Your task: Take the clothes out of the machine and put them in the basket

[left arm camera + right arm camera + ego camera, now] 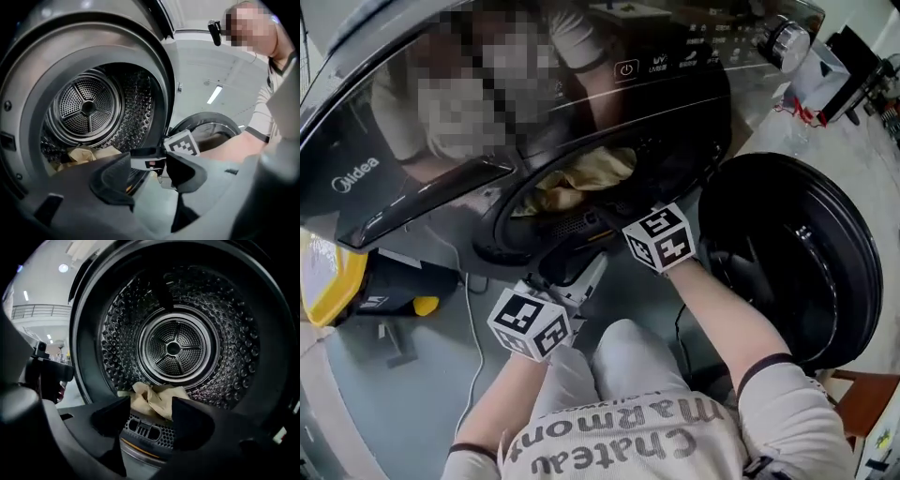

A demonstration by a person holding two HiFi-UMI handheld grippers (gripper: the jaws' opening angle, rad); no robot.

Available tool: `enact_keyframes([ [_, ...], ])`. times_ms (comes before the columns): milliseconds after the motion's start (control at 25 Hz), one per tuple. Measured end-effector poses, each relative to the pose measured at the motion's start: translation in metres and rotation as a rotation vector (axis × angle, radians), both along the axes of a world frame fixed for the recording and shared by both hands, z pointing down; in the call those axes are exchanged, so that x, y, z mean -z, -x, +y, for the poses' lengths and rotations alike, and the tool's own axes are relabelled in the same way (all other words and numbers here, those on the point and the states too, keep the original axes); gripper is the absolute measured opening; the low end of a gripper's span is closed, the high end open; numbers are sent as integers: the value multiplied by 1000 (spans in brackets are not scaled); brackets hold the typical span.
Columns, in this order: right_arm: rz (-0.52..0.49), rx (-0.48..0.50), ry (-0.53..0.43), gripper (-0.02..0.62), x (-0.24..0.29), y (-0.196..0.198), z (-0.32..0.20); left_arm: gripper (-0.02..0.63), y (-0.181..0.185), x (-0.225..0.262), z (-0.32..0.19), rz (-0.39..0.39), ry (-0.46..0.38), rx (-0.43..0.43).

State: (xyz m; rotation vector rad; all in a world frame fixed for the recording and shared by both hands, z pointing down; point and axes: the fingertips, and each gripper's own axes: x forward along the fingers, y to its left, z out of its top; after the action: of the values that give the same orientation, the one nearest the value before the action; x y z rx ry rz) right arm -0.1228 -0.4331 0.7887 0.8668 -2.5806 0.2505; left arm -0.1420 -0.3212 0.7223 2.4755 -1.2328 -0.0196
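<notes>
Beige clothes (154,399) are seen crumpled at the bottom of the perforated steel drum (173,348) of the Midea machine (356,178), whose round door (797,253) is swung open to the right. In front of the opening, the left gripper (147,171) and right gripper (150,413) are held spread wide, with nothing gripped.

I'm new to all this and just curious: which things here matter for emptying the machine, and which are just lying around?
For the job: machine, its open door, beige clothes in the drum, left gripper and right gripper, both open.
Lying about: white cable beside the machine, brown wooden piece at far right.
</notes>
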Motion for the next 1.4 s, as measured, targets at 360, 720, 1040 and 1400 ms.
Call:
enact_keyframes([
  [360, 210, 8, -47, 319, -24, 13, -54, 235, -2, -4, 18, 2, 8, -62],
  [720, 396, -1, 48, 345, -62, 15, -86, 235, 4, -16, 28, -32, 12, -54],
  [1040, 464, 20, 91, 320, -79, 12, -88, 235, -8, -17, 32, -45, -15, -102],
  [1400, 527, 12, -2, 108, -80, 2, -94, 235, -8, -23, 25, -24, -3, -97],
])
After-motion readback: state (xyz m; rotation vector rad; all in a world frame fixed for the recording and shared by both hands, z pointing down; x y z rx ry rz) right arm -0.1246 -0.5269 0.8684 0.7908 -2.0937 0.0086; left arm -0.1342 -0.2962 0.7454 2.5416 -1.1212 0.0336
